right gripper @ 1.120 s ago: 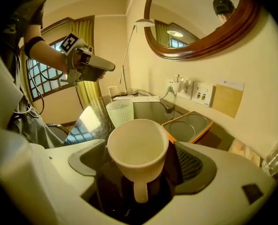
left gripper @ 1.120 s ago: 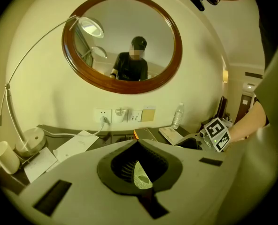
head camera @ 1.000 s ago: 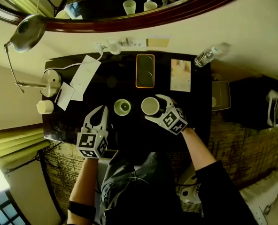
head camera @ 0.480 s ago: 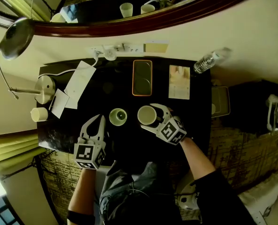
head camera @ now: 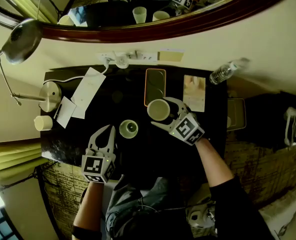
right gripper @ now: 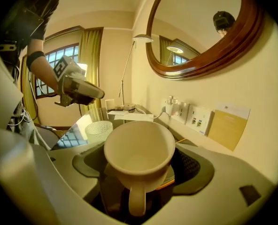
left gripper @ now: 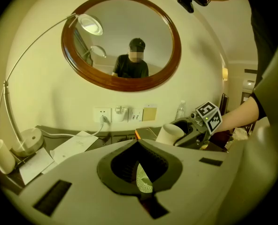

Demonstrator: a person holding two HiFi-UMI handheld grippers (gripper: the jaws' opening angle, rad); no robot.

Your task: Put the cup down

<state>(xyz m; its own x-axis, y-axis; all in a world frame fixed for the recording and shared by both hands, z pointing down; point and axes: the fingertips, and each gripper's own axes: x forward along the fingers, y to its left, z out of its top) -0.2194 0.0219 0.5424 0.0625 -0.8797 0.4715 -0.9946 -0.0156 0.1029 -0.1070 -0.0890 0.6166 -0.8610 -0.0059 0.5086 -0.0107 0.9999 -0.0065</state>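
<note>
While the left claw [head camera: 109, 130] sits shut and empty by the little glass [head camera: 129, 129], the cup [head camera: 159, 109] is off to its right, mouth up, in the right claw [head camera: 167, 113]. Those jaws have just been closing and now squeeze its sides. The table [head camera: 138, 156] lies right below, so the cup must go down.

We see a cream cup [head camera: 159, 109] and a pale green, dimple-patterned glass [head camera: 129, 129] on a glossy black table [head camera: 153, 151]. Tray [head camera: 155, 86] is dark with an orange rim; mirror frame [head camera: 113, 31] is reddish brown.
</note>
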